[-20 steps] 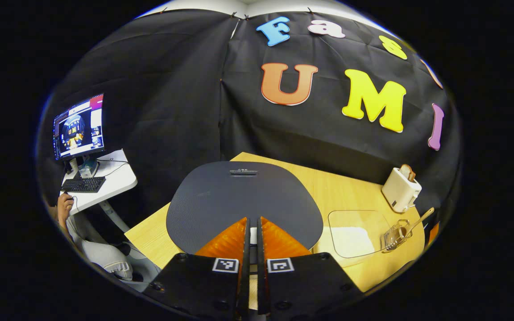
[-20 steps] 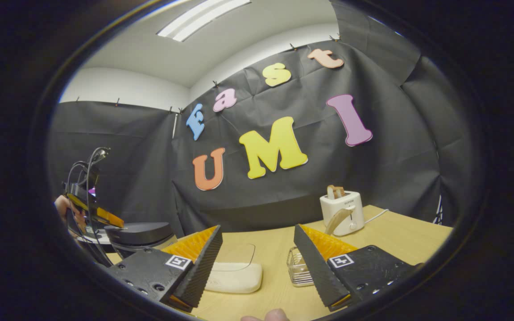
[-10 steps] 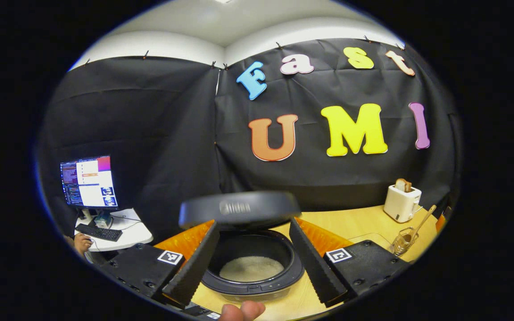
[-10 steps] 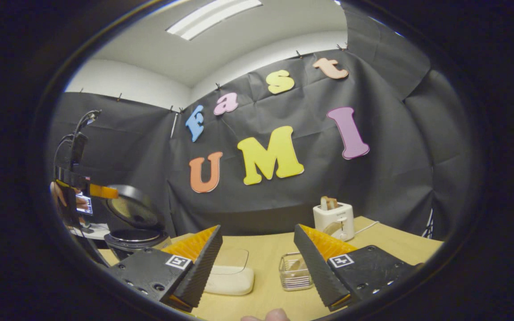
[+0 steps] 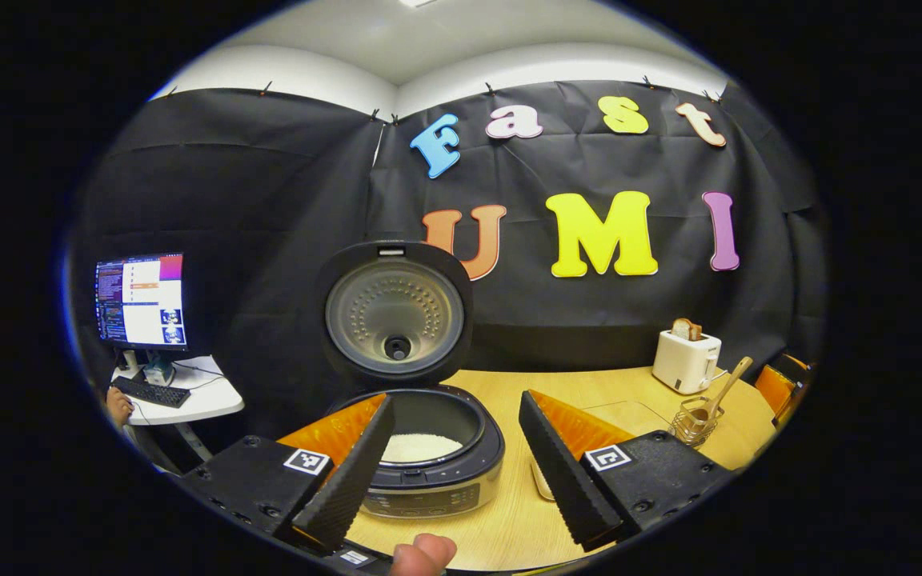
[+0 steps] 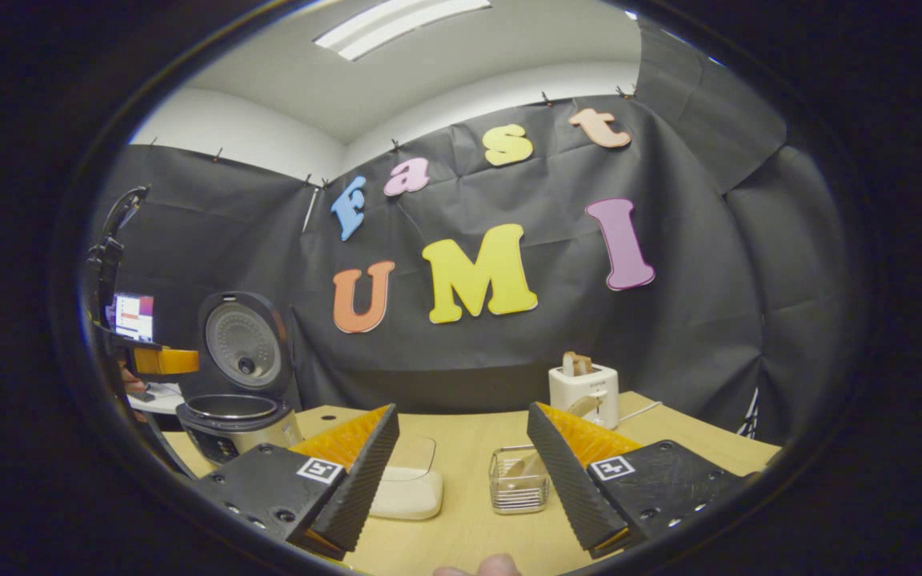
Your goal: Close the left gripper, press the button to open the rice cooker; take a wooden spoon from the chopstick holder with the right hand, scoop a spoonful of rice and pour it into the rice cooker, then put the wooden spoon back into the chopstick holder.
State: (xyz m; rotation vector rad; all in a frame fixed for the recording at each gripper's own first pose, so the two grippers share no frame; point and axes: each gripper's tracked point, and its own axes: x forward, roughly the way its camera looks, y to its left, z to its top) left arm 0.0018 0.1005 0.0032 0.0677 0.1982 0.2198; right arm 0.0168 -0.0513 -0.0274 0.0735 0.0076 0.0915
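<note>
Left tongs (image 5: 453, 472): spread wide, holding nothing, lower centre of the left gripper view. Rice cooker (image 5: 417, 448) stands between them on the counter (image 5: 597, 388), lid (image 5: 394, 314) upright. Right tongs (image 6: 461, 488): spread wide, holding nothing. Chopstick holder (image 6: 519, 480) sits lower centre; wooden spoon (image 5: 721, 390) stands in it, at right.

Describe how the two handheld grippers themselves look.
The left gripper and right gripper match: each has two wedge-shaped, ribbed fingers on bolted blocks, each block carrying a square black-and-white marker. In the right gripper view, dark cables rise from the left gripper's body.
</note>
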